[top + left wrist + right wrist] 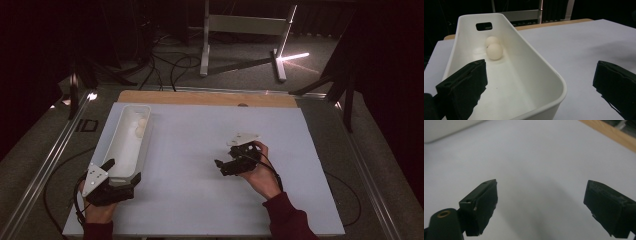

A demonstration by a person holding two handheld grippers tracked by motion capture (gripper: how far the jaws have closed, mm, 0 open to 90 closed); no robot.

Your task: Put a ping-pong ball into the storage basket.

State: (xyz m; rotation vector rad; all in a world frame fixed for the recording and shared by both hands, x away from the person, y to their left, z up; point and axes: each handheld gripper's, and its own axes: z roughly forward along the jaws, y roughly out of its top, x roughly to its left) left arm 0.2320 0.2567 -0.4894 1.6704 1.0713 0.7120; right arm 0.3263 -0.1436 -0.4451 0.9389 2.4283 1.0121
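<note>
1. Your left tool (122,177) sits at the near-left of the surface (200,150); its jaws are spread wide, gripping nothing; one jaw is inside the near end of the white bin (116,145), the other outside it to the right, so they straddle the bin's near right corner.
2. In the left gripper view, the left tool (540,82) shows the same: left jaw over the bin's (544,75) floor, right jaw over the bare surface (586,42); can't tell whether either jaw touches the wall.
3. The bin is long & narrow, lying w/ its length running near-to-far along the left side of the surface; slightly angled, far end further right; there's a handle slot in the far end wall.
4. Two pale balls (494,51) rest in the far part of the bin, touching each other, one just behind the other; in the high view the balls (141,127) lie near the far end wall, by the right wall; well apart from your left tool.
5. Your right tool (223,167) is right of centre on the surface, well apart from the bin; held in your right hand (260,172), pointing left; its grey plate is on the far side.
6. In the right gripper view, the right tool (540,205) is released, jaws wide apart w/ nothing between; just bare surface (524,157) below; a strip of the bin shows at top left, wooden edge at top right.
</note>
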